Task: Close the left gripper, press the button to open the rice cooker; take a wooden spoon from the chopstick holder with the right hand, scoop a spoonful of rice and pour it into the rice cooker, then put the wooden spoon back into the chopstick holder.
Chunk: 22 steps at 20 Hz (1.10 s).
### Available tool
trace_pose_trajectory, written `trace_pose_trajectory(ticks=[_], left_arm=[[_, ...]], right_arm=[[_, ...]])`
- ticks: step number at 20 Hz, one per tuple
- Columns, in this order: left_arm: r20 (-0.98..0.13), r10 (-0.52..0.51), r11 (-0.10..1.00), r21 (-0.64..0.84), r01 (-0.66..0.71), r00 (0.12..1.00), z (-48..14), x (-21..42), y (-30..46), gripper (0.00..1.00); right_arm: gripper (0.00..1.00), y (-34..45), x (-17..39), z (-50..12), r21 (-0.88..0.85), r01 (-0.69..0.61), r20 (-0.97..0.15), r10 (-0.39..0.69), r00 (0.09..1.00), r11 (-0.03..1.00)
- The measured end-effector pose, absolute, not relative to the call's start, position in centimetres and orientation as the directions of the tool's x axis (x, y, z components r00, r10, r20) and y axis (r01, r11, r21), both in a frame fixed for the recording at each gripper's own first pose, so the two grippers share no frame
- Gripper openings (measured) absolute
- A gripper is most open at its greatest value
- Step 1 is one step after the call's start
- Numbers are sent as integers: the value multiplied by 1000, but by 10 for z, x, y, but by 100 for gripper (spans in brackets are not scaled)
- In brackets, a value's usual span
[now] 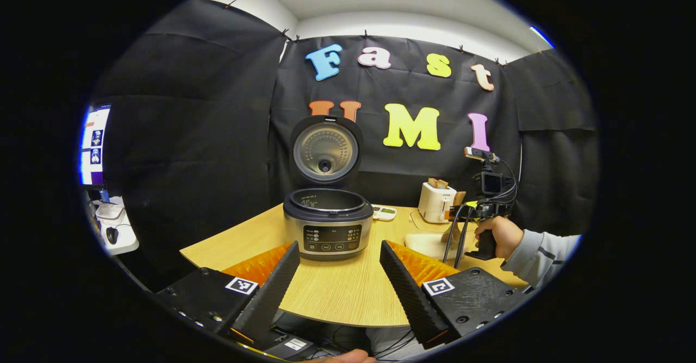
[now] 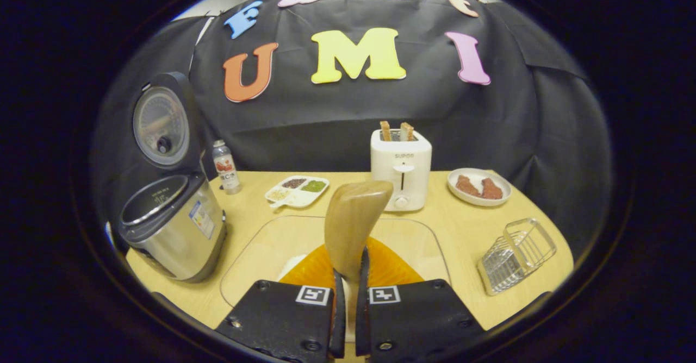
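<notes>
The rice cooker (image 1: 328, 224) stands on the wooden table with its lid (image 1: 325, 151) raised upright and the inner pot showing. My left gripper (image 1: 338, 245) is open in front of its control panel, short of it, with nothing between the fingers. In the right gripper view the cooker (image 2: 174, 227) is at the left. My right gripper (image 2: 349, 279) is shut on the handle of a wooden spoon (image 2: 352, 219), whose bowl points up and away above a clear tray (image 2: 250, 254) holding white rice (image 2: 291, 268). A wire chopstick holder (image 2: 516, 254) sits at the right.
A white toaster (image 2: 401, 167) with two slices stands behind the tray. A plate of meat (image 2: 478, 186), a divided seasoning dish (image 2: 297, 190) and a small bottle (image 2: 224, 166) line the back. A hand (image 1: 497, 238) holds the right gripper at the table's right.
</notes>
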<state>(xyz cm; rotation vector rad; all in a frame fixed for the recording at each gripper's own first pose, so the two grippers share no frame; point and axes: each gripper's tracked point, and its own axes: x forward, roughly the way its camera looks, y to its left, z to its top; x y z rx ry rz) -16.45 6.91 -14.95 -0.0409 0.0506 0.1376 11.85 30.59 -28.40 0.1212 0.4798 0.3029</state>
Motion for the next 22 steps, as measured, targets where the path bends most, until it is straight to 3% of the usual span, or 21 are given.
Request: trace_pose_trajectory(ticks=[2,9,14,22], left_arm=[[-52,134,990,-33,-136,990,-149,-165,68,95],[-64,142,990,-17,-143,988,-152,-163,67,95],[-74,157,988,-4,-157,985,-155,-164,71,95],[-80,121,992,-32,-124,989,-154,-169,61,95]], right_arm=[[13,318,115,-286,326,-272,-439,400,804,905],[13,301,129,-295,494,-198,-465,449,763,847],[12,276,136,-269,675,-131,-400,509,762,726],[12,243,123,-225,810,-96,-277,522,807,578]])
